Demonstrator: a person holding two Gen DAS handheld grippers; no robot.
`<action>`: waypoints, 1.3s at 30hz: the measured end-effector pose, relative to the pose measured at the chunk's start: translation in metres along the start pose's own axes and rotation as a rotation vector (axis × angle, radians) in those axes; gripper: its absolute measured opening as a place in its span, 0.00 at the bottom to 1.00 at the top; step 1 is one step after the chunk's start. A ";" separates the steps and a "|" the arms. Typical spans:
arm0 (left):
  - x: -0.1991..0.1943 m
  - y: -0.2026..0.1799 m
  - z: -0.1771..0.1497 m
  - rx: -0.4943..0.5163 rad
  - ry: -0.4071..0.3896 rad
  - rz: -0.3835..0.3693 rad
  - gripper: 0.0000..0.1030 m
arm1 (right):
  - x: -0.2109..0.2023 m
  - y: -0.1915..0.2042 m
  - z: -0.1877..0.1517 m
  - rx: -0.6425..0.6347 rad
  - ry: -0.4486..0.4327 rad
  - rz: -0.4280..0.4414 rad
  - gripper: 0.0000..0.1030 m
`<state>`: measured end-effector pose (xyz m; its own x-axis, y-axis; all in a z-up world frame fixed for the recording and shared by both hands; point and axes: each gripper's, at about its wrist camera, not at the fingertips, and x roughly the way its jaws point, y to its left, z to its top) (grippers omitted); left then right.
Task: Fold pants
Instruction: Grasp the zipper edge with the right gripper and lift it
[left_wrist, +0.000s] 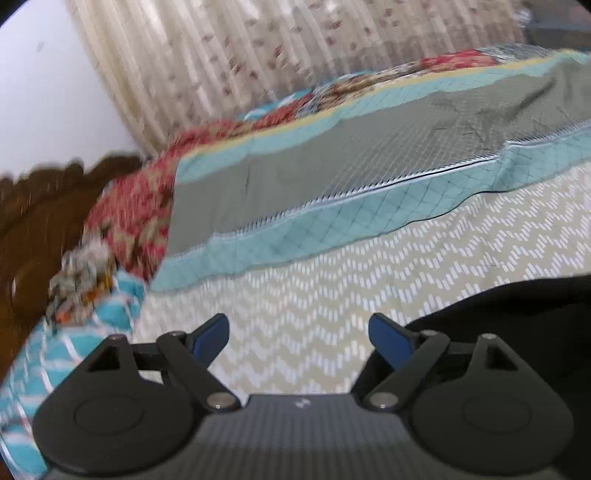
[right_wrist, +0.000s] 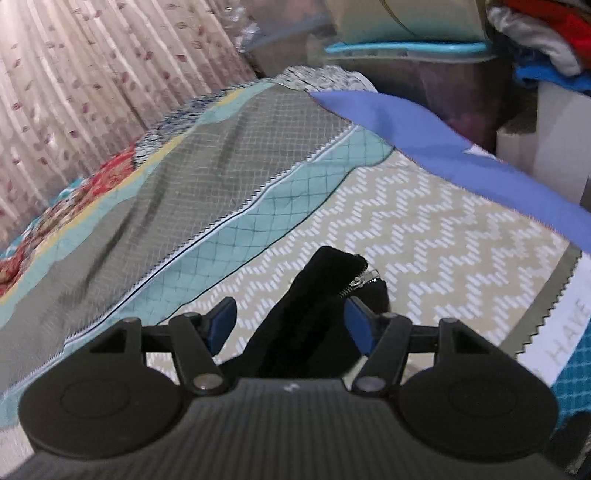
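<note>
Now both tools stand spread and empty: the left tool (left_wrist: 299, 338) beside the black pants (left_wrist: 517, 314), the right tool (right_wrist: 290, 321) straddling their zipper end (right_wrist: 325, 291) on the bed's chevron sheet (right_wrist: 424, 229). Closing carelessly could catch the zipper teeth or only one layer, skewing the fold.

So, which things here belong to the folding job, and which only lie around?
Job: black pants, left gripper, right gripper.
Lying about: quilt, chevron sheet, curtain, blue cloth, storage boxes.
</note>
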<state>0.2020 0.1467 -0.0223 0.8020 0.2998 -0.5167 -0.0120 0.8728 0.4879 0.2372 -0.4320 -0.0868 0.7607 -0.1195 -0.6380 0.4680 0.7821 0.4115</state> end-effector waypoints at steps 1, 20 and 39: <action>-0.002 -0.002 0.000 0.042 -0.021 -0.003 0.89 | 0.001 0.001 -0.001 0.010 0.010 -0.017 0.65; 0.073 -0.059 0.002 0.195 0.174 -0.391 0.12 | 0.064 0.009 0.003 0.105 0.175 -0.084 0.26; -0.149 0.044 -0.040 -0.145 -0.184 -0.258 0.11 | -0.134 -0.045 -0.007 0.210 -0.041 0.203 0.08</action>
<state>0.0576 0.1558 0.0478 0.8840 -0.0006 -0.4675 0.1307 0.9604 0.2460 0.1114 -0.4470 -0.0243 0.8640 -0.0016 -0.5035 0.3839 0.6492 0.6567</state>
